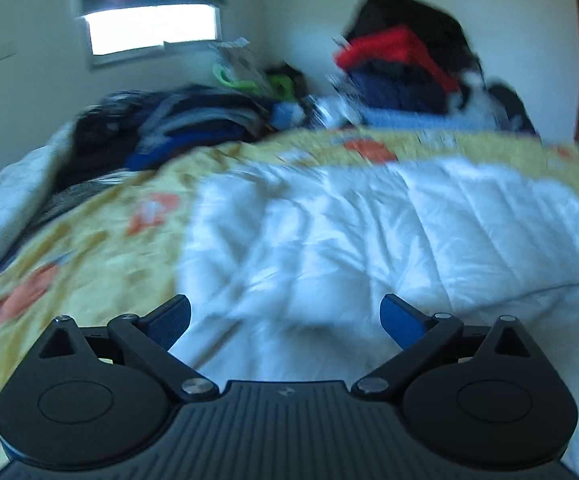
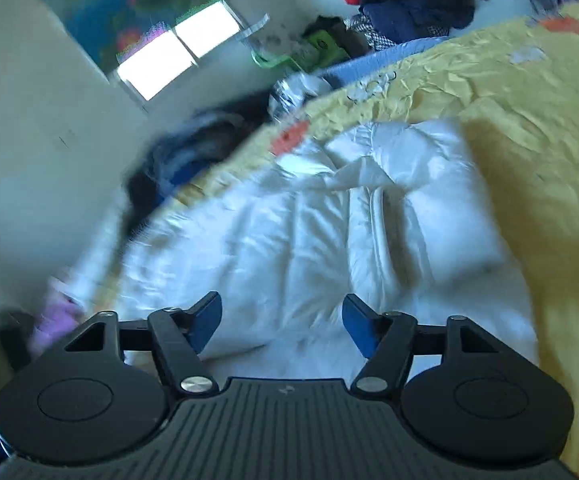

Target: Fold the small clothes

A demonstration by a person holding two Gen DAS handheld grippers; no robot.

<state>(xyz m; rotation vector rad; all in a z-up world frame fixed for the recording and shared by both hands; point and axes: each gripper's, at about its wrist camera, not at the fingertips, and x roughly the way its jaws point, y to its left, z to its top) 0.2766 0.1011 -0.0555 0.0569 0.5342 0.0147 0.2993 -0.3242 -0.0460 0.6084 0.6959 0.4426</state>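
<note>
A white quilted garment (image 1: 369, 232) lies spread on the yellow flowered bedspread (image 1: 101, 240). In the right wrist view the same white garment (image 2: 329, 220) shows a folded flap and a seam running down its middle. My left gripper (image 1: 285, 320) hovers over the garment's near part, blue pads wide apart, nothing between them. My right gripper (image 2: 281, 322) also stands open above the near edge of the garment, holding nothing. Both views are blurred by motion.
Dark and blue clothes (image 1: 177, 128) are heaped at the back left of the bed. A pile with a red garment (image 1: 393, 52) rises at the back right. A window (image 1: 153, 28) sits in the far wall. Something purple (image 2: 55, 320) lies at the left edge.
</note>
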